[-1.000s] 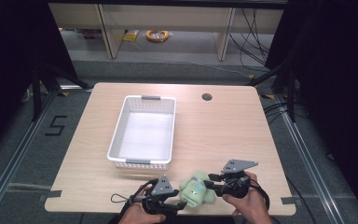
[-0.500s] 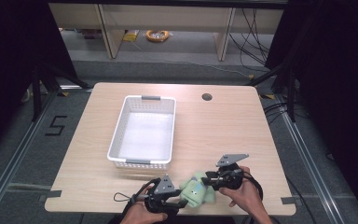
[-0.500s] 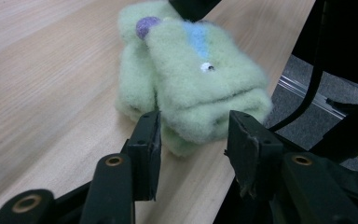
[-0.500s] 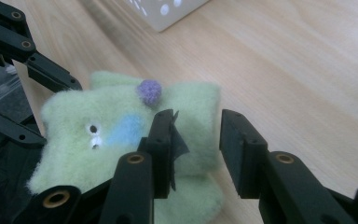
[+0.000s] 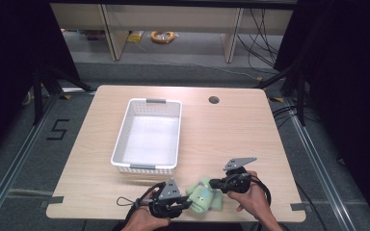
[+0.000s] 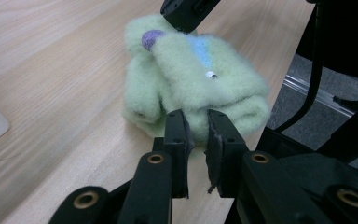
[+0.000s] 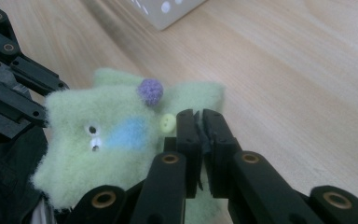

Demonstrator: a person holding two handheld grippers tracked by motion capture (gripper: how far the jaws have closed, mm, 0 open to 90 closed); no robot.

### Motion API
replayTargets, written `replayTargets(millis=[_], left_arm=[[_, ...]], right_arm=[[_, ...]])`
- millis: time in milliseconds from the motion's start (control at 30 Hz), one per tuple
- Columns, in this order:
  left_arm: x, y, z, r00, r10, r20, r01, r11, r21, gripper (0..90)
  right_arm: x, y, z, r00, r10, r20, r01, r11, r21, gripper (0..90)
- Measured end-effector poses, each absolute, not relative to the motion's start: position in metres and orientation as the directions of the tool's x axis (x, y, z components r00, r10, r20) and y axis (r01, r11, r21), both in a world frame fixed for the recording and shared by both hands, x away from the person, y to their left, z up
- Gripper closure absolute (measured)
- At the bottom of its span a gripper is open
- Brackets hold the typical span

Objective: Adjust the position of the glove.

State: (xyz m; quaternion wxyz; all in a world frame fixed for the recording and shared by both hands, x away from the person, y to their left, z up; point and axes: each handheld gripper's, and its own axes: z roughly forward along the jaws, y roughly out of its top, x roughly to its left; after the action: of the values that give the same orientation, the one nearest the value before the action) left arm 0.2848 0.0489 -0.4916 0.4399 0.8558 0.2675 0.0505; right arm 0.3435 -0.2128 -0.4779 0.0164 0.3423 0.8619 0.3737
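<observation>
While both my grippers pinch the green plush toy (image 5: 203, 194) at the table's (image 5: 250, 130) near edge, left gripper (image 5: 185, 205) closed on its left end, right gripper (image 5: 215, 183) closed on its right; white basket (image 5: 125, 129) lies beyond.

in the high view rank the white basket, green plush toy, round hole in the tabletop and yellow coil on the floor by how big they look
1. White basket, by far the largest.
2. Green plush toy.
3. Yellow coil; it lies farther from the camera, so its true size is unsure.
4. Round hole, smallest.
</observation>
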Motion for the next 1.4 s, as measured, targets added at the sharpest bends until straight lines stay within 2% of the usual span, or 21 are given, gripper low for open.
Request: replayTargets(millis=[67, 300, 433, 533, 567, 633, 667, 800, 833, 1000, 1100, 1233, 1300, 1400], left_arm=[[0.284, 0.05, -0.488, 0.842, 0.509, -0.177, 0.433, -0.442, 0.785, 80.2], [0.291, 0.058, -0.469, 0.855, 0.499, -0.142, 0.388, -0.432, 0.814, 81.2], [0.301, 0.055, -0.471, 0.86, 0.494, -0.13, 0.381, -0.451, 0.807, 81.4], [0.309, 0.052, -0.475, 0.854, 0.501, -0.14, 0.4, -0.459, 0.793, 81.8], [0.31, 0.051, -0.476, 0.85, 0.503, -0.157, 0.414, -0.453, 0.79, 81.9], [0.314, 0.05, -0.477, 0.857, 0.493, -0.148, 0.404, -0.466, 0.787, 82.0], [0.316, 0.05, -0.477, 0.86, 0.491, -0.139, 0.397, -0.473, 0.786, 82.0], [0.318, 0.05, -0.477, 0.844, 0.509, -0.168, 0.428, -0.451, 0.784, 82.1], [0.318, 0.05, -0.476, 0.848, 0.503, -0.169, 0.425, -0.452, 0.784, 82.1], [0.319, 0.048, -0.484, 0.838, 0.508, -0.198, 0.456, -0.453, 0.767, 81.8], [0.319, 0.046, -0.488, 0.838, 0.506, -0.203, 0.46, -0.457, 0.761, 80.9], [0.322, 0.048, -0.492, 0.818, 0.527, -0.231, 0.49, -0.428, 0.759, 79.5], [0.325, 0.05, -0.494, 0.822, 0.521, -0.229, 0.488, -0.439, 0.754, 78.4], [0.325, 0.052, -0.495, 0.819, 0.522, -0.237, 0.496, -0.437, 0.75, 76.8]], right_arm=[[0.338, -0.214, -0.472, -0.763, 0.606, 0.225, 0.573, 0.475, 0.667, 87.0], [0.312, -0.223, -0.454, -0.745, 0.619, 0.248, 0.579, 0.416, 0.701, 87.0], [0.299, -0.227, -0.456, -0.717, 0.638, 0.279, 0.601, 0.364, 0.712, 87.0], [0.293, -0.228, -0.462, -0.721, 0.632, 0.286, 0.603, 0.367, 0.708, 87.1], [0.289, -0.227, -0.462, -0.694, 0.649, 0.311, 0.633, 0.345, 0.693, 87.1], [0.288, -0.227, -0.466, -0.724, 0.635, 0.268, 0.593, 0.375, 0.712, 87.1], [0.284, -0.225, -0.465, -0.694, 0.649, 0.312, 0.635, 0.349, 0.689, 87.1], [0.282, -0.224, -0.469, -0.711, 0.638, 0.296, 0.615, 0.36, 0.701, 87.1], [0.281, -0.223, -0.469, -0.703, 0.629, 0.331, 0.638, 0.353, 0.684, 87.1], [0.279, -0.225, -0.473, -0.712, 0.642, 0.284, 0.614, 0.374, 0.695, 87.0], [0.277, -0.226, -0.476, -0.687, 0.655, 0.315, 0.649, 0.359, 0.67, 86.7], [0.281, -0.229, -0.484, -0.701, 0.648, 0.3, 0.639, 0.382, 0.668, 82.7], [0.28, -0.23, -0.484, -0.677, 0.665, 0.316, 0.667, 0.374, 0.645, 80.9], [0.282, -0.234, -0.484, -0.698, 0.658, 0.282, 0.633, 0.385, 0.671, 79.6]])
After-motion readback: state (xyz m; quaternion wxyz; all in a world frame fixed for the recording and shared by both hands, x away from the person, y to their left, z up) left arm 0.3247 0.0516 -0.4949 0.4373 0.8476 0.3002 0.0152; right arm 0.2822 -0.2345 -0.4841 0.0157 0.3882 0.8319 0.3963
